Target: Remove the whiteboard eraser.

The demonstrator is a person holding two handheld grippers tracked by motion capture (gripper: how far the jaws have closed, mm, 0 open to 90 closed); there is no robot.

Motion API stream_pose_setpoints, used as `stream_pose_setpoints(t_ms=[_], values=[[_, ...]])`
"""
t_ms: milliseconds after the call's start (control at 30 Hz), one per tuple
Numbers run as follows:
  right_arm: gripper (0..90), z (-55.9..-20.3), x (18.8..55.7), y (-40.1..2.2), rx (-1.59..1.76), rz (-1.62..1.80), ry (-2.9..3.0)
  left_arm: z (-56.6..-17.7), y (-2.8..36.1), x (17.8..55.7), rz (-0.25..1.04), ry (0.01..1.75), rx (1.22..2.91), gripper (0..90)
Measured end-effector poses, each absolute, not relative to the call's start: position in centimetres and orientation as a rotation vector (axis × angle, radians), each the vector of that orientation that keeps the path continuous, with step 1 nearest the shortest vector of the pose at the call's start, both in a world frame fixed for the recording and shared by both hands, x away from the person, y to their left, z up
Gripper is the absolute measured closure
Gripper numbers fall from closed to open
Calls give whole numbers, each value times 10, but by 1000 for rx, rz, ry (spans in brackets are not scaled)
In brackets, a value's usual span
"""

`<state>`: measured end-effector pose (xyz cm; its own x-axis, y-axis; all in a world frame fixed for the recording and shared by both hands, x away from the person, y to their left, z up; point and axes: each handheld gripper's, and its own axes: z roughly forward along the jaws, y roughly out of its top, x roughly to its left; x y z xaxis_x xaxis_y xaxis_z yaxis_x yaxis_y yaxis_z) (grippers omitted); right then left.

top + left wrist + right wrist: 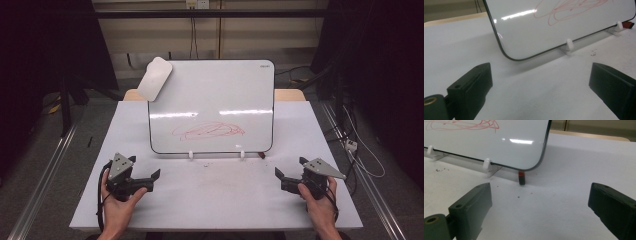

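**Both grippers idle in front of the scribbled whiteboard**

I see the table [210, 200] carrying a whiteboard [212, 90] propped upright on two small white clips [190, 154], well ahead of both sets of jaws. A red scribble [210, 131] marks its lower middle. A white eraser [154, 78] sits against the board's upper left corner. My left gripper [150, 179] rests near the table's front left, jaws spread wide with nothing between them. My right gripper [281, 179] mirrors it at the front right, jaws equally wide and empty. A small red and black marker piece [521, 178] lies by the board's lower right corner, ahead of my right jaws, bare tabletop between.
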<state>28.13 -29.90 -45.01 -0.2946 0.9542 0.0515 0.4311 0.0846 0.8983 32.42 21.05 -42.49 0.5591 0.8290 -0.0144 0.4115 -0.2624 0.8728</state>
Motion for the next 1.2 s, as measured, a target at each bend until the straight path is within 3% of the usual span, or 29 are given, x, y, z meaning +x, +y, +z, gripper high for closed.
stream_pose_setpoints(t_ms=[600, 867, 1200], values=[[50, -451, 284, -296, 1354, 1186, 1820, -414, 211, 326, 552, 998, 1886, 53], [46, -452, 285, -297, 1351, 1197, 1826, -403, 208, 343, 533, 954, 1919, 57], [47, -452, 287, -295, 1339, 1192, 1842, -375, 200, 373, 647, 920, 1893, 47]])
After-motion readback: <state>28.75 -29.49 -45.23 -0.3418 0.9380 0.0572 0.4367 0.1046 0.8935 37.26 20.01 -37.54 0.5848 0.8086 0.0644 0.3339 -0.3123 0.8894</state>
